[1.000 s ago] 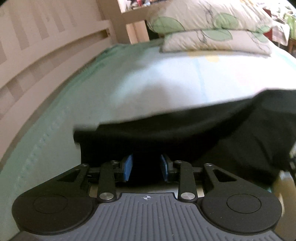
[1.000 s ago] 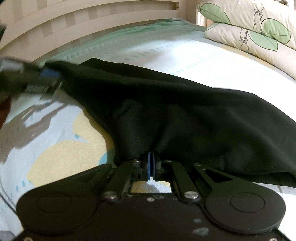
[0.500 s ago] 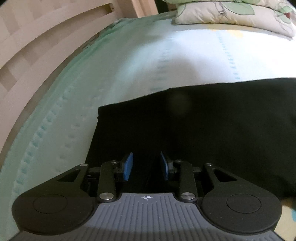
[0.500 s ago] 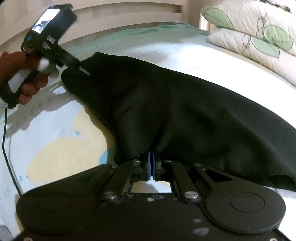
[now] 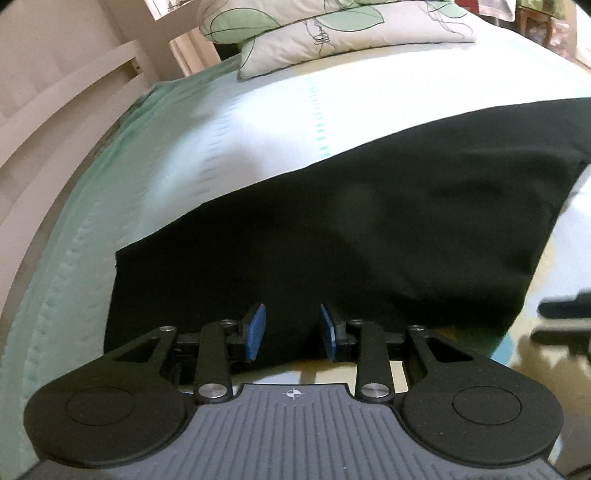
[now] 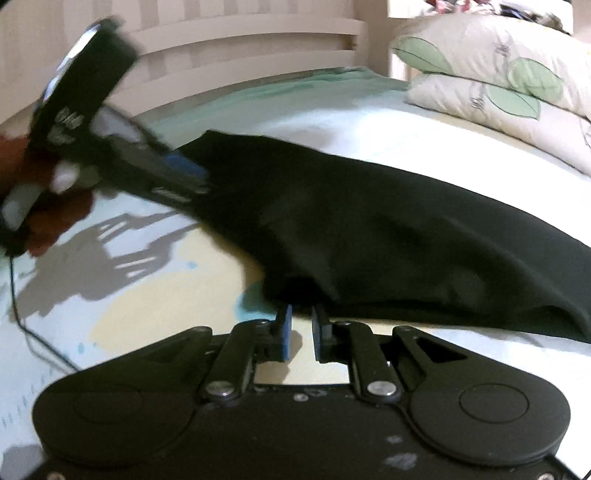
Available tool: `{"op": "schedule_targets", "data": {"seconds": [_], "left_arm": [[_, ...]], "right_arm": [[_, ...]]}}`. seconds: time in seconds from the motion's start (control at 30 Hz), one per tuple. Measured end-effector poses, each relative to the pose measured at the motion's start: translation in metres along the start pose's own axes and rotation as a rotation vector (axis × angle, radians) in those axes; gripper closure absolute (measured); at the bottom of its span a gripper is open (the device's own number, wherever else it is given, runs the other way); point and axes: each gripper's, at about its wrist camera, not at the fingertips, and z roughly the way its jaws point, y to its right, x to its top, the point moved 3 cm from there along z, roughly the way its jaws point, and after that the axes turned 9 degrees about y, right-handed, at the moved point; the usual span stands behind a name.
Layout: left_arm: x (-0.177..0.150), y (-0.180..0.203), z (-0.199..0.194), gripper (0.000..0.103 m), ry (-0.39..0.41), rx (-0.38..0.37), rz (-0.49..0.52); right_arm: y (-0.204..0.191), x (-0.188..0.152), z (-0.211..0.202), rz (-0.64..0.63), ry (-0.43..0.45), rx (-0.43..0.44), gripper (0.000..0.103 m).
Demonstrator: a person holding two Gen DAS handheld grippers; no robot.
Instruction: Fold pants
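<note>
Black pants [image 5: 369, 236] are spread flat across the bed [image 5: 258, 122], w/ pillows [image 5: 332, 33] at the head end. Left gripper [image 5: 291, 332] is held over the pants' near edge, fingers apart, cloth between but not pinched. Right gripper [image 6: 301, 328] sits at the near hem, fingers opening, no cloth between them.

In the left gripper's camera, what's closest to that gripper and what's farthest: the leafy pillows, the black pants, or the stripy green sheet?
1. Black pants: right at the left gripper.
2. Green sheet: bare stretch beyond the pants.
3. Pillows: stacked at the far end.
</note>
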Motion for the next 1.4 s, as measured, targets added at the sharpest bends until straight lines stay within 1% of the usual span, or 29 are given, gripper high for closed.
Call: {"op": "schedule_targets", "data": {"seconds": [0.1, 0.13, 0.17, 0.2, 0.23, 0.3, 0.37, 0.43, 0.5, 0.57, 0.6, 0.67, 0.77, 0.8, 0.9, 0.97, 1.03, 1.07, 1.17, 1.23, 1.33, 1.4], "left_arm": [[0.005, -0.012, 0.005, 0.071, -0.013, -0.010, -0.064], [0.005, -0.019, 0.010, 0.071, -0.034, -0.025, -0.092], [0.003, -0.027, 0.018, 0.071, -0.062, -0.040, -0.117], [0.000, -0.034, 0.025, 0.071, -0.102, -0.058, -0.146], [-0.006, -0.041, 0.033, 0.067, -0.145, -0.073, -0.172], [-0.010, -0.055, 0.037, 0.066, -0.152, -0.122, -0.249], [-0.011, -0.066, 0.038, 0.066, -0.178, -0.157, -0.326], [-0.012, -0.069, 0.040, 0.066, -0.193, -0.174, -0.346], [-0.011, -0.068, 0.039, 0.066, -0.196, -0.175, -0.323], [-0.007, -0.069, 0.043, 0.066, -0.194, -0.174, -0.304], [-0.007, -0.069, 0.043, 0.066, -0.193, -0.175, -0.300], [-0.007, -0.070, 0.041, 0.066, -0.195, -0.184, -0.290], [-0.005, -0.077, 0.046, 0.066, -0.207, -0.198, -0.274], [-0.005, -0.079, 0.046, 0.066, -0.211, -0.197, -0.267], [-0.005, -0.082, 0.045, 0.067, -0.223, -0.177, -0.243], [-0.003, -0.081, 0.041, 0.067, -0.226, -0.148, -0.238], [0.000, -0.074, 0.030, 0.067, -0.211, -0.127, -0.226], [0.002, -0.068, 0.023, 0.067, -0.197, -0.127, -0.212], [0.013, -0.042, 0.002, 0.067, -0.133, -0.164, -0.149], [0.020, -0.022, -0.008, 0.067, -0.102, -0.203, -0.119], [0.032, 0.007, -0.016, 0.067, -0.068, -0.269, -0.088], [0.039, 0.026, -0.015, 0.067, -0.059, -0.318, -0.064]], "right_arm": [[-0.010, 0.004, 0.001, -0.027, 0.019, 0.015, 0.085], [-0.012, 0.007, 0.002, -0.034, 0.031, 0.015, 0.084], [-0.012, 0.009, 0.003, -0.042, 0.036, 0.014, 0.080], [-0.012, 0.010, 0.006, -0.048, 0.036, 0.014, 0.078], [-0.012, 0.011, 0.009, -0.049, 0.029, 0.014, 0.078], [-0.011, 0.011, 0.017, -0.045, 0.011, 0.014, 0.078], [-0.010, 0.010, 0.021, -0.049, 0.003, 0.011, 0.078], [-0.011, 0.010, 0.023, -0.058, 0.008, 0.010, 0.078], [-0.012, 0.013, 0.029, -0.063, 0.008, 0.013, 0.079], [-0.013, 0.015, 0.033, -0.066, -0.003, 0.035, 0.088], [-0.012, 0.013, 0.029, -0.068, -0.009, 0.046, 0.091], [-0.014, 0.013, 0.025, -0.083, -0.017, 0.078, 0.092], [-0.026, 0.006, 0.024, -0.156, -0.030, 0.107, 0.092], [-0.026, 0.003, 0.023, -0.154, -0.037, 0.112, 0.092], [-0.018, 0.001, 0.026, -0.098, -0.036, 0.116, 0.092], [-0.014, 0.002, 0.024, -0.059, -0.037, 0.102, 0.091], [-0.011, 0.006, 0.021, -0.046, -0.042, 0.089, 0.091], [-0.010, 0.008, 0.017, -0.036, -0.041, 0.087, 0.090], [-0.003, 0.011, -0.001, 0.016, -0.031, 0.091, 0.090], [0.003, 0.014, -0.015, 0.033, 0.008, 0.073, 0.090], [0.020, 0.025, -0.030, 0.062, 0.090, -0.012, 0.090], [0.039, 0.032, -0.031, 0.105, 0.112, -0.072, 0.090]]}}
